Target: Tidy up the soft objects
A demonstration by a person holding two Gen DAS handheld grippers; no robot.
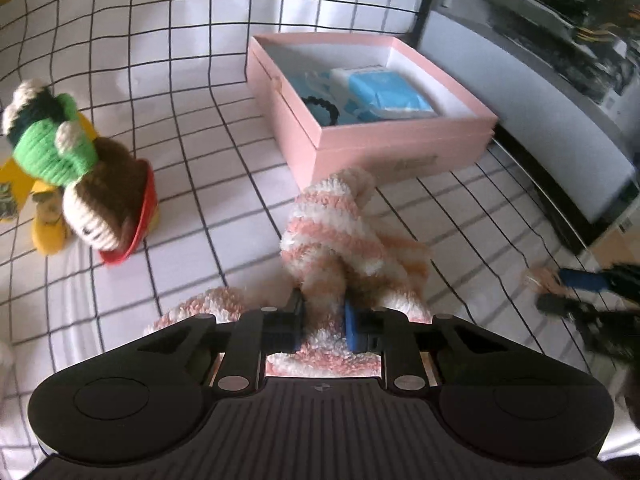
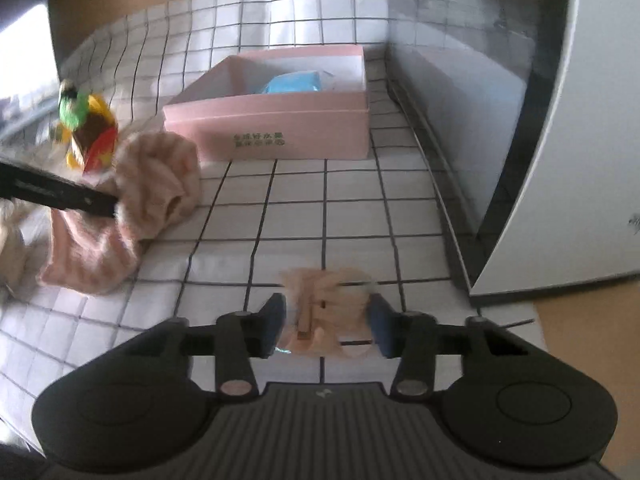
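We pinched the fluffy pink-and-white striped sock (image 1: pixel 340 240) in our left gripper (image 1: pixel 323 320); it looked light and floppy, best held mid-bunch, while our right gripper (image 2: pixel 326 320) stood spread around a small fuzzy peach thing (image 2: pixel 324 300).

Each camera sits just behind its own gripper fingers, looking forward and down, close over the white black-gridded tablecloth (image 1: pixel 208 184). Both views share the open pink cardboard box (image 1: pixel 360 136) (image 2: pixel 280 128), the knitted green-and-brown doll (image 1: pixel 80 184) (image 2: pixel 86 128) and the fluffy pink-and-white striped sock (image 1: pixel 340 232) (image 2: pixel 152 184)
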